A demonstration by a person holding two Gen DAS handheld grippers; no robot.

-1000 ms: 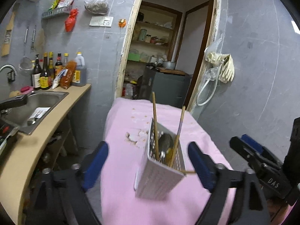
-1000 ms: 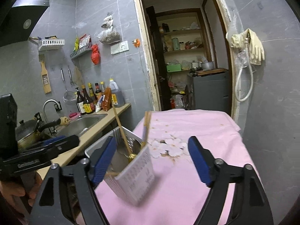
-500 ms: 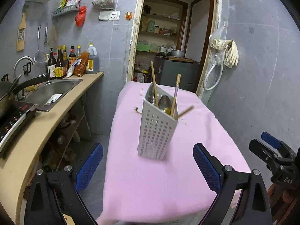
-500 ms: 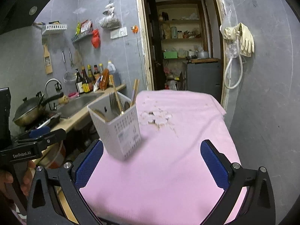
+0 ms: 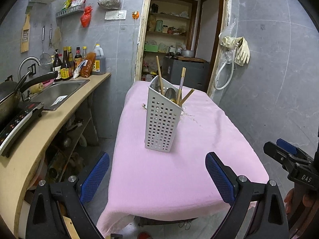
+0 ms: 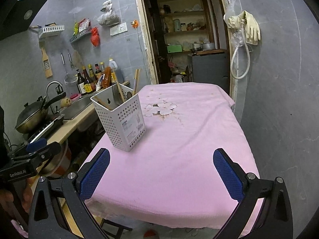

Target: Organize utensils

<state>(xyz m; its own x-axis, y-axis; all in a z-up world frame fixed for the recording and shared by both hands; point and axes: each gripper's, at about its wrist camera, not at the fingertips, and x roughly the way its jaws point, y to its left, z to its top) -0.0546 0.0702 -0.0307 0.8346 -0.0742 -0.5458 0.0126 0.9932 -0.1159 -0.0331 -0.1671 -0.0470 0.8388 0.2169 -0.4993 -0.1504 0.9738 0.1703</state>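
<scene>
A white perforated utensil holder stands upright on the pink tablecloth; it also shows in the right wrist view. It holds wooden chopsticks, a metal spoon and a fork. My left gripper is open and empty, pulled back off the near table edge. My right gripper is open and empty, above the near edge of the table, right of the holder. The right gripper also shows at the right of the left wrist view.
A counter with a sink, sauce bottles, an induction hob and a wok runs along the left. A doorway opens behind the table. A grey wall with gloves is on the right.
Both grippers have pulled back and away from the holder, which was close between the fingers a second ago. The holder now stands free and upright on the cloth.
</scene>
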